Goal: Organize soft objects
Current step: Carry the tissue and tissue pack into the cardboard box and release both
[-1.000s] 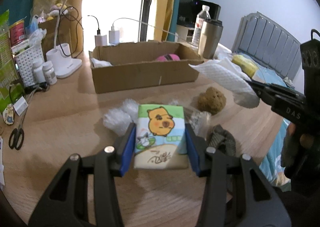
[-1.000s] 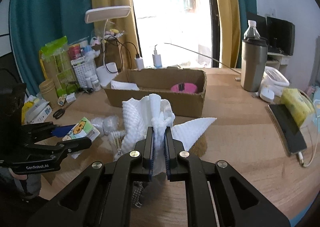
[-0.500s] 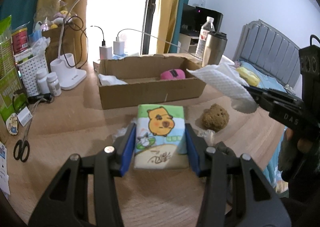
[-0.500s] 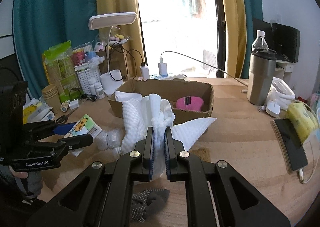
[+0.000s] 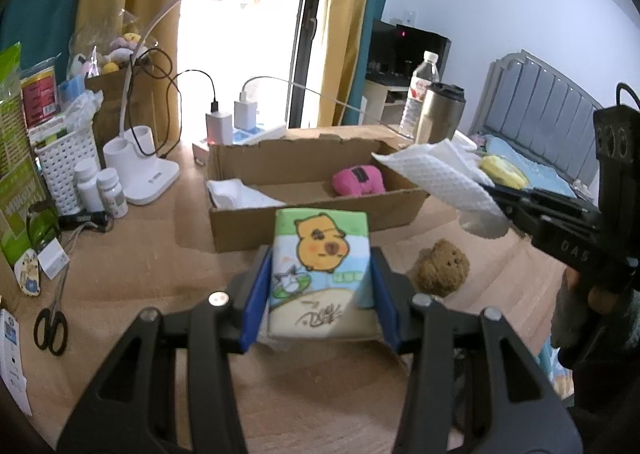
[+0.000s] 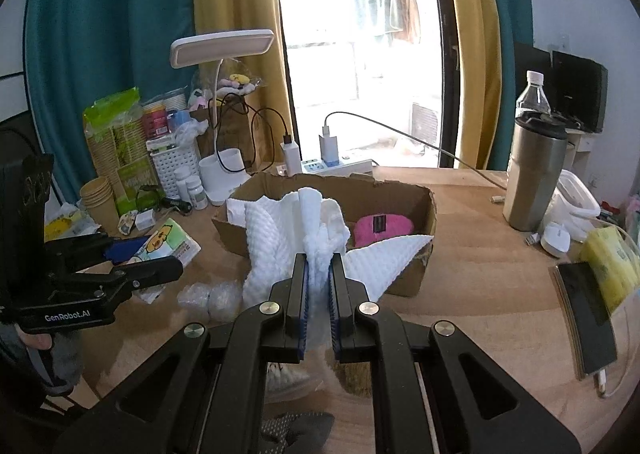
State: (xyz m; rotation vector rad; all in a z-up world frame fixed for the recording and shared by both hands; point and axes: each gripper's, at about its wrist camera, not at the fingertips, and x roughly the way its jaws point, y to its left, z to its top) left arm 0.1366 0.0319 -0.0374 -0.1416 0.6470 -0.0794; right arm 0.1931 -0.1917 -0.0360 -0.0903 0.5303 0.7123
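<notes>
My left gripper (image 5: 318,278) is shut on a tissue pack (image 5: 320,270) with a cartoon capybara, held above the table just in front of the cardboard box (image 5: 316,213). My right gripper (image 6: 318,270) is shut on a white textured foam sheet (image 6: 304,230), also held up in front of the box (image 6: 400,278). The box holds a pink pouch (image 5: 358,181) and a white item (image 5: 240,195) at its left end. A brown sponge (image 5: 442,270), clear bubble wrap (image 6: 210,296) and a grey glove (image 6: 296,430) lie on the table.
A desk lamp (image 5: 150,173), white basket (image 5: 64,169), pill bottles (image 5: 100,189) and scissors (image 5: 50,328) stand on the left. A steel tumbler (image 6: 534,177), water bottle (image 6: 532,97), phone (image 6: 588,314) and yellow pack (image 6: 610,264) are on the right. Chargers (image 6: 308,151) sit behind the box.
Both grippers have risen and moved toward the box with their loads. The bubble wrap and glove have dropped out of the left wrist view.
</notes>
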